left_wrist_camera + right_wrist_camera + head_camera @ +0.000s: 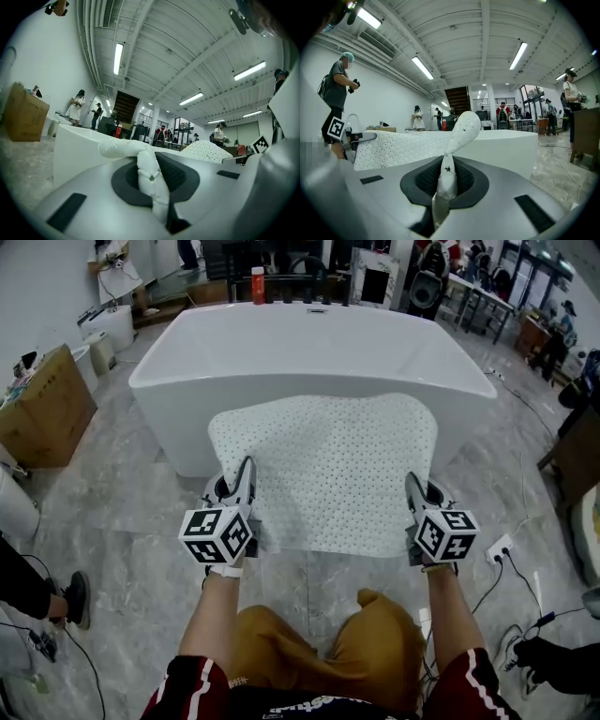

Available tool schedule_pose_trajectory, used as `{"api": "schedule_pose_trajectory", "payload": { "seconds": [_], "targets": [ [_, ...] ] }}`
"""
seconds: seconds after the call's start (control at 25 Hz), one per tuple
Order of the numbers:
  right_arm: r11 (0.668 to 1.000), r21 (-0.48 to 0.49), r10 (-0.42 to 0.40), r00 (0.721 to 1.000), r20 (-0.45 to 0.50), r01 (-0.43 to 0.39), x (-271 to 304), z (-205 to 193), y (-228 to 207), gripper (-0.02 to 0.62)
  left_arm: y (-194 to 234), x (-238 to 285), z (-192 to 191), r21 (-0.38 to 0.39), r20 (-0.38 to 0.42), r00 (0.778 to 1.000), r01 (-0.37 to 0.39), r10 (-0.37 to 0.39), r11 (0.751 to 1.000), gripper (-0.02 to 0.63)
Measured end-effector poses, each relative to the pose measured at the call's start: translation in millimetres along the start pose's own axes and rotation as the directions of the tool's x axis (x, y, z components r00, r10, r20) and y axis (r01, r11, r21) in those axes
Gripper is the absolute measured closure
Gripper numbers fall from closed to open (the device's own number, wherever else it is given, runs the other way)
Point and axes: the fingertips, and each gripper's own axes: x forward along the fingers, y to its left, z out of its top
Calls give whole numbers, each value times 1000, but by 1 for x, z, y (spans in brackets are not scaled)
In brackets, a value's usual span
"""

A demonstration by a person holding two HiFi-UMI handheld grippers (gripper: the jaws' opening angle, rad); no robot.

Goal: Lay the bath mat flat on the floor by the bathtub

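Head view shows the bath mat (323,474) spread between my two grippers just in front of the bathtub (309,343), its far edge close to the tub's front wall; I judge it not yet flat on the floor (122,493). I'd lower both corners evenly, keeping the mat taut and square to the tub. My left gripper (246,470) is pinched nearly closed on the near left corner, and my right gripper (413,486) is clamped likewise on the near right corner.
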Motion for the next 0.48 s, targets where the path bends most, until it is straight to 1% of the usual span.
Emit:
{"api": "schedule_pose_trajectory", "payload": {
  "seconds": [0.28,0.36,0.48],
  "targets": [
    [1000,8,-9,1000,-17,9,-12,6,20,552,11,-15,7,-23,-4,1000,8,-8,1000,574],
    [1000,9,-18,1000,-23,18,-18,5,21,552,10,-20,4,-32,-2,1000,18,-18,999,574],
    [1000,-16,-24,999,-23,24,-22,2,24,552,11,-28,-4,-46,7,1000,27,-26,999,574]
  ]
}}
